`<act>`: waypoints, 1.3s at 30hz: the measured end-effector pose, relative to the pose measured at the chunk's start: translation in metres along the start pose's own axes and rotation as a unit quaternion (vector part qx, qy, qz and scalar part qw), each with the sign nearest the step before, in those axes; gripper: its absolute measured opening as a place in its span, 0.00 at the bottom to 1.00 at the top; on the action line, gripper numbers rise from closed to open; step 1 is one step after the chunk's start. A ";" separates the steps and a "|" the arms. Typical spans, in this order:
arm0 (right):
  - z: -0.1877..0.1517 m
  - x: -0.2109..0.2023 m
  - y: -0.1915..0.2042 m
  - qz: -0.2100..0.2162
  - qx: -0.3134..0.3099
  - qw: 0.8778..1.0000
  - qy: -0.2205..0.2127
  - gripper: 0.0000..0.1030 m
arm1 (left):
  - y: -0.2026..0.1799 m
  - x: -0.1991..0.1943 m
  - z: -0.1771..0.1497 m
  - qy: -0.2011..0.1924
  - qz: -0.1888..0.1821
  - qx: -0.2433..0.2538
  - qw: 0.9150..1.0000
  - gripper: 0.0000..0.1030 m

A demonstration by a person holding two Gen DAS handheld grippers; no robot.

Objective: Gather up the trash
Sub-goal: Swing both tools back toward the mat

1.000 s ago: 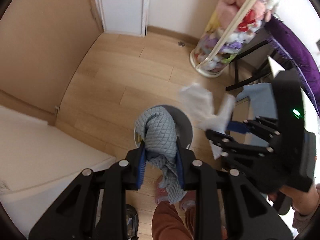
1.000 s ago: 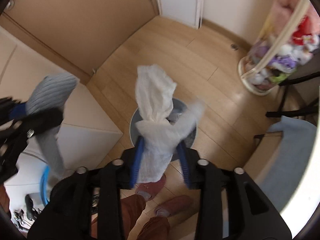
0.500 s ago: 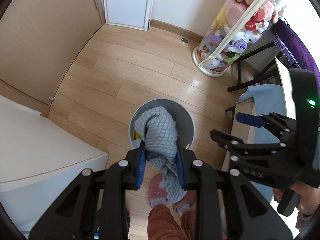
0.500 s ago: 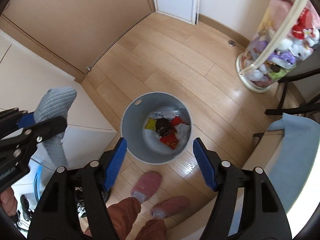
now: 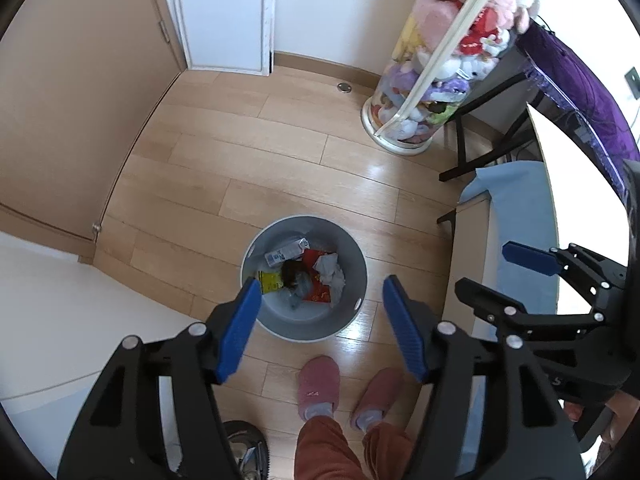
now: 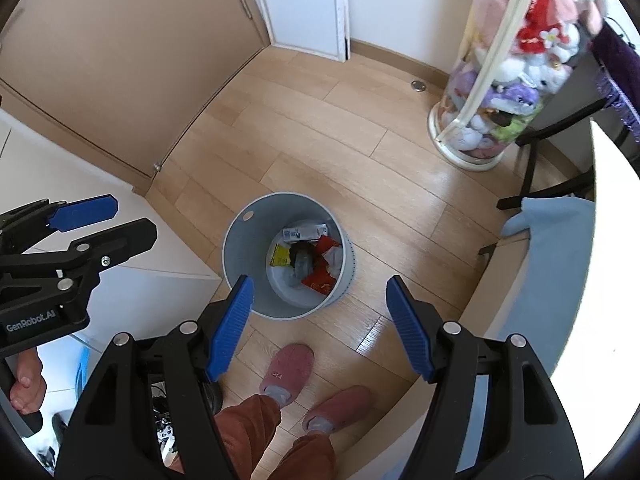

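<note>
both cloths have gone from the jaws since a second ago: the grey quilted one from the left gripper, the white one from the right gripper. the left jaws have just been opening and now stand apart with nothing between them; the right jaws, which opened a little sooner, also stand apart and empty. both point down over the bin, a grey round tub on the wood floor. inside it lies the trash: a small carton, a yellow wrapper, red wrappers, crumpled white and grey stuff. pink slippers stand just beside the bin, on its near side. a tube of plush toys stands well apart from it, by the wall.
</note>
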State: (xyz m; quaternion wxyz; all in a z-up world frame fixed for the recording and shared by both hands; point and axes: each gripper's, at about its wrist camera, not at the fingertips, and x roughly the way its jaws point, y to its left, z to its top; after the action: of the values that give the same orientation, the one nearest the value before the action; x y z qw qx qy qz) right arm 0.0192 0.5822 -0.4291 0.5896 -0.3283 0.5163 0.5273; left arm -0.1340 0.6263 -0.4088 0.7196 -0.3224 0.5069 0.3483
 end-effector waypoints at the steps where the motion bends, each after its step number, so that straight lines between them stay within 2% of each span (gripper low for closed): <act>1: 0.000 -0.006 -0.001 -0.002 0.004 1.000 -0.004 0.64 | -0.003 -0.005 0.002 -0.001 0.004 0.006 1.000 0.62; 5: -0.003 -0.044 -0.004 -0.017 0.018 0.999 -0.028 0.64 | -0.017 -0.026 0.007 -0.007 0.015 0.024 1.000 0.66; 13: -0.021 -0.137 -0.013 -0.053 0.070 0.993 -0.073 0.64 | -0.057 -0.078 0.019 -0.019 0.008 0.080 0.997 0.66; 18: -0.047 -0.201 -0.031 -0.083 0.130 0.983 -0.102 0.64 | -0.097 -0.111 0.021 -0.021 -0.014 0.136 0.990 0.66; 21: -0.069 -0.241 -0.045 -0.104 0.176 0.972 -0.120 0.64 | -0.130 -0.131 0.020 -0.024 -0.031 0.184 0.982 0.66; 24: -0.099 -0.275 -0.061 -0.125 0.222 0.957 -0.136 0.64 | -0.169 -0.151 0.017 -0.032 -0.055 0.238 0.969 0.69; 28: -0.148 -0.315 -0.084 -0.156 0.288 0.932 -0.153 0.64 | -0.233 -0.174 0.004 -0.046 -0.083 0.314 0.945 0.70; 33: -0.232 -0.366 -0.119 -0.200 0.375 0.888 -0.175 0.64 | -0.316 -0.195 -0.025 -0.055 -0.114 0.393 0.911 0.70; 36: -0.285 -0.392 -0.143 -0.223 0.418 0.861 -0.185 0.64 | -0.374 -0.209 -0.053 -0.064 -0.127 0.435 0.889 0.70; 39: -0.339 -0.417 -0.165 -0.244 0.457 0.833 -0.193 0.64 | -0.430 -0.219 -0.082 -0.061 -0.144 0.466 0.871 0.70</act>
State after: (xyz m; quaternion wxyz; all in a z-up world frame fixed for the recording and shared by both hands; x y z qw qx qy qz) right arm 0.1264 0.1107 -0.1417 0.8699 -0.0284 0.4769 0.1229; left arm 0.1271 0.2847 -0.1751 0.8581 0.0025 0.5132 -0.0165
